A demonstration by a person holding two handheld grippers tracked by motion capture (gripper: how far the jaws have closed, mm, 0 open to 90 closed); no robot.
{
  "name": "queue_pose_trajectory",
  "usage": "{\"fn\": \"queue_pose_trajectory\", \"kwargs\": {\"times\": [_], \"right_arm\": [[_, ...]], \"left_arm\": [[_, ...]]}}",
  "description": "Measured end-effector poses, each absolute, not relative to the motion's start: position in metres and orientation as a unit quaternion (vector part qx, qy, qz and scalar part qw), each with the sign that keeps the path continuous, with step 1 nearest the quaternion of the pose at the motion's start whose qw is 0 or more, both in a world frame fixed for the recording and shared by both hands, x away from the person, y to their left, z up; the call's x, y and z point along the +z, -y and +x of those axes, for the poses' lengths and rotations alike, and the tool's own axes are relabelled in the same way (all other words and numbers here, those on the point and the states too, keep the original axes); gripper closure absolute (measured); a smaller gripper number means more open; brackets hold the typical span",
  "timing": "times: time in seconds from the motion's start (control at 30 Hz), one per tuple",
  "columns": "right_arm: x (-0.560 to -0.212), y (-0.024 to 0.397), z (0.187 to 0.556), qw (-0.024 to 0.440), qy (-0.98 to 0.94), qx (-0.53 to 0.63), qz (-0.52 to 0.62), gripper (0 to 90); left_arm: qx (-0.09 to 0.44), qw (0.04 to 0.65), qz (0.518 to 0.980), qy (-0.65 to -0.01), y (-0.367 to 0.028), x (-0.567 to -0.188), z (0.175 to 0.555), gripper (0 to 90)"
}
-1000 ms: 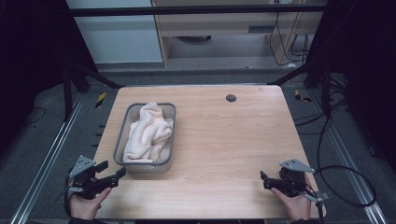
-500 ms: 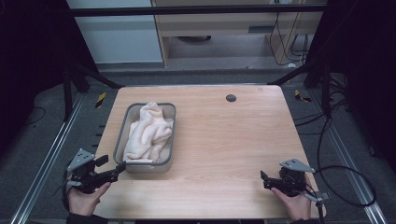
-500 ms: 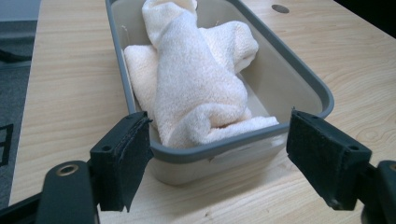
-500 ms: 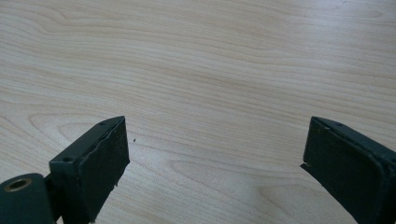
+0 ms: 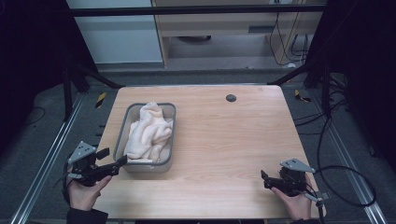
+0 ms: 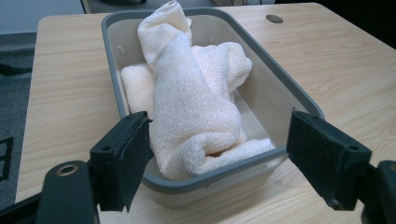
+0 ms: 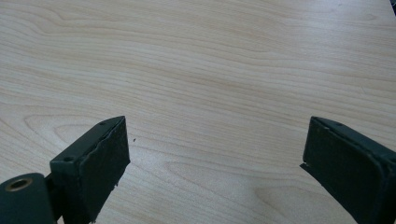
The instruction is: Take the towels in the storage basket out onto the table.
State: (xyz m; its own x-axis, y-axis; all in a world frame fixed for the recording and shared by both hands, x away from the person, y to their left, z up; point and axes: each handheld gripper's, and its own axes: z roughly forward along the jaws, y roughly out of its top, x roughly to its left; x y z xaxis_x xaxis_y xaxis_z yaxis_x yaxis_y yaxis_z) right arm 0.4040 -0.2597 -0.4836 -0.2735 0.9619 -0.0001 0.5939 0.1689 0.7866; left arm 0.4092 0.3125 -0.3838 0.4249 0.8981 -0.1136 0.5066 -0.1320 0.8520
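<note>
A pale wooden surface (image 5: 224,140) is seen from above in a dim workroom, cables trailing over the floor at its right. Toward its left side, a cream towel (image 5: 148,133) lies bunched inside a grey-rimmed bin (image 5: 169,154), one fold rising above the rim and another draped at the near wall. Just short of the bin's near left corner, the left gripper (image 5: 122,160) is held with its jaws apart and nothing between them; in the left gripper view the towel (image 6: 196,107) and the bin (image 6: 280,84) are framed between the black pads. Well apart, at the near right edge, the right gripper (image 5: 264,179) is held low over bare wood, its jaws likewise spread and empty. A small dark disc (image 5: 230,98) sits near the far edge. A pinch taken at the near wall could catch the rim with the cloth and drag or tip the light bin. How many towels are bundled there cannot be made out, and the bin's floor is covered.
</note>
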Motion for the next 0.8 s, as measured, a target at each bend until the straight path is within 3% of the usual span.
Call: {"fn": "queue_pose_trajectory", "kwargs": {"times": [0.8], "right_arm": [[-0.485,0.26,0.407,0.26,-0.72,0.346,0.543,7.4]], "left_arm": [[0.214,0.416,0.744,-0.476,-0.291,-0.366,0.452,21.3]]}}
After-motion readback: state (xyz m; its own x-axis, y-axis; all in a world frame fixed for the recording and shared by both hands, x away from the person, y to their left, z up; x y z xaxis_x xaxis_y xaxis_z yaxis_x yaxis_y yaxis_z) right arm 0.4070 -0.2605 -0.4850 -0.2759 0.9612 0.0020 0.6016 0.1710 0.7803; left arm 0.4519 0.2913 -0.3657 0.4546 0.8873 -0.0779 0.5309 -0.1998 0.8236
